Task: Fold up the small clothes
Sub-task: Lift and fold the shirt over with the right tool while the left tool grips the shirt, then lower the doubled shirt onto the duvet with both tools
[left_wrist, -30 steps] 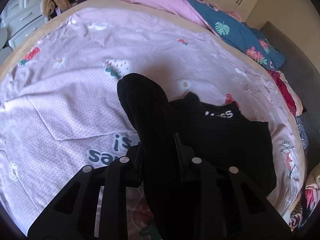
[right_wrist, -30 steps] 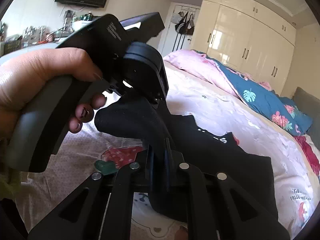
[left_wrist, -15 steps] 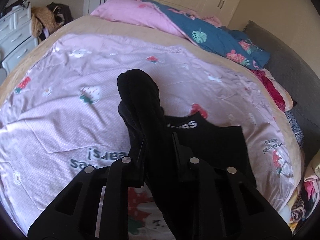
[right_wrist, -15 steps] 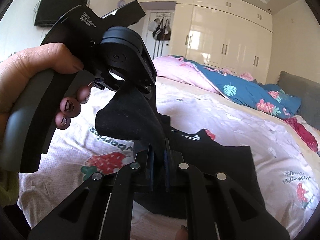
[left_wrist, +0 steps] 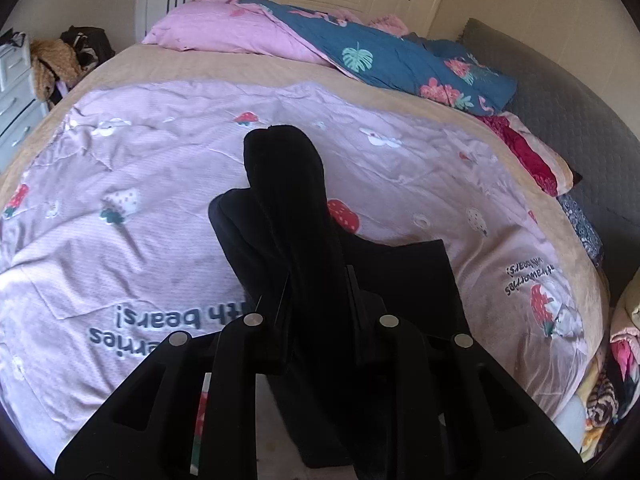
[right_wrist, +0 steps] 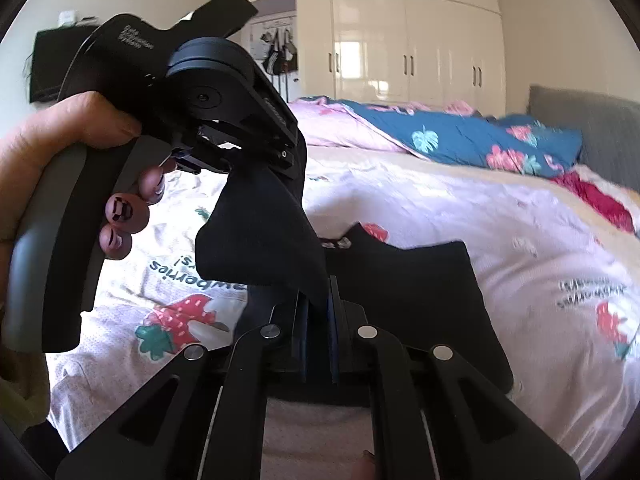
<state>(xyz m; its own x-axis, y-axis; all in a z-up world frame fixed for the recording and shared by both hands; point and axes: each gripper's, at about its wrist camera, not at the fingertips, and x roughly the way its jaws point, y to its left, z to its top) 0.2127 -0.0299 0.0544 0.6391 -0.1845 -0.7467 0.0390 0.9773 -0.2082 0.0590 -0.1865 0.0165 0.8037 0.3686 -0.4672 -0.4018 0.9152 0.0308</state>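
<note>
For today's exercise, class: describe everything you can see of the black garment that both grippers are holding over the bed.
The black garment is plain, dark, soft-looking fabric. One edge is lifted off the bed, pinched by the left gripper and the right gripper, so it bunches into thick upright folds. The rest lies flat on the pink strawberry-print quilt. A hand holds the left gripper.

Garment on the bed
The garment (left_wrist: 404, 280) lies on the bedspread (left_wrist: 160, 168); pillows (left_wrist: 224, 28) sit behind, a dresser (left_wrist: 16, 96) left.
</note>
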